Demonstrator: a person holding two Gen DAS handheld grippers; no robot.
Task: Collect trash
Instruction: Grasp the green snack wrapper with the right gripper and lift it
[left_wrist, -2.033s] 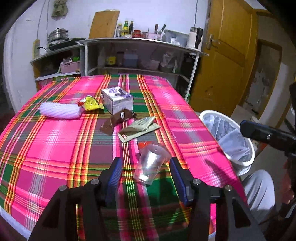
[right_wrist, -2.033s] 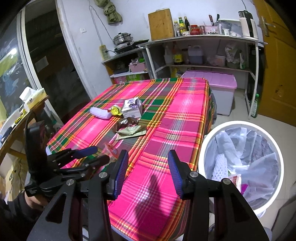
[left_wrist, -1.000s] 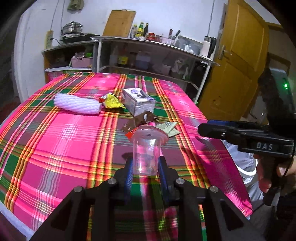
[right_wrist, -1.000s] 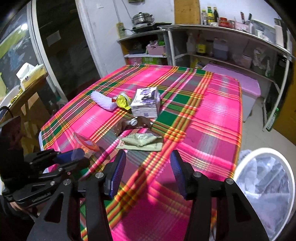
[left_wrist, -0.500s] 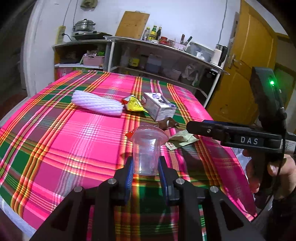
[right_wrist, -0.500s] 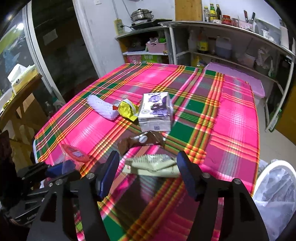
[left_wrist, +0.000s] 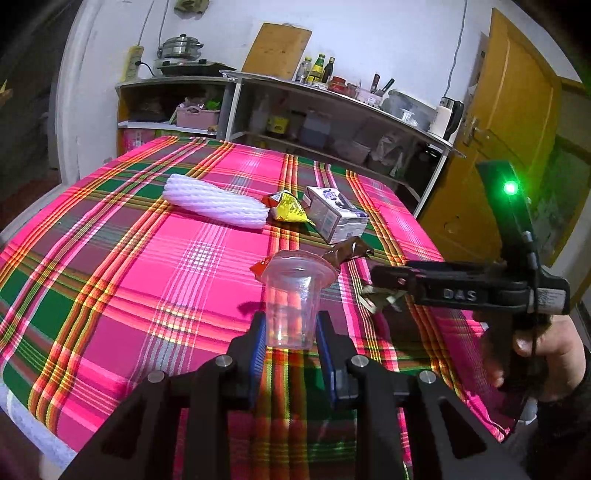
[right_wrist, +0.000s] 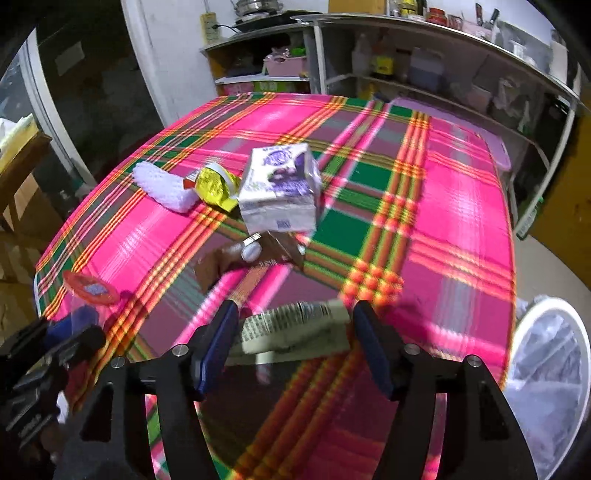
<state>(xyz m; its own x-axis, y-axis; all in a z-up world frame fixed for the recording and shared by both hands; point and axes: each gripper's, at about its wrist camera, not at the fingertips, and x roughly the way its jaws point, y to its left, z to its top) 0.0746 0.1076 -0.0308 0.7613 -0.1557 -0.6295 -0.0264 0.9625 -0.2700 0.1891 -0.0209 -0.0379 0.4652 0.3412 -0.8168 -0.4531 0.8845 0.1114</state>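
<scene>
Jaws first: the left gripper (left_wrist: 290, 338) is clamping a clear plastic cup (left_wrist: 291, 301) near its base, mouth tipped away from the camera, with a red peel-off lid (left_wrist: 258, 266) hanging off the rim. The right gripper (right_wrist: 291, 341) is standing spread wide, its jaws having just been opening, and the pads aren't pressing on anything. A flat green-and-white wrapper (right_wrist: 291, 326) is lying right between and just ahead of them, long axis running across the gap from pad to pad, so I'm guessing the jaws may need to turn or pinch it by an edge. The right hand is clearly the nearer one for that piece.

Moving outward, a brown wrapper (right_wrist: 247, 254) is sitting just beyond it toward the counter's middle, then a purple-and-white carton (right_wrist: 279, 188), a yellow snack bag (right_wrist: 216, 184) and a white foam net sleeve (right_wrist: 162, 186) trailing toward the far left edge. The counter's plaid cloth (right_wrist: 461, 206) is bright pink and green. A white bin (right_wrist: 550, 365) with a bag liner is waiting off the counter's near right corner, so both hands are looking at a short trip. Shelves with bottles and pots are lining the back wall.
</scene>
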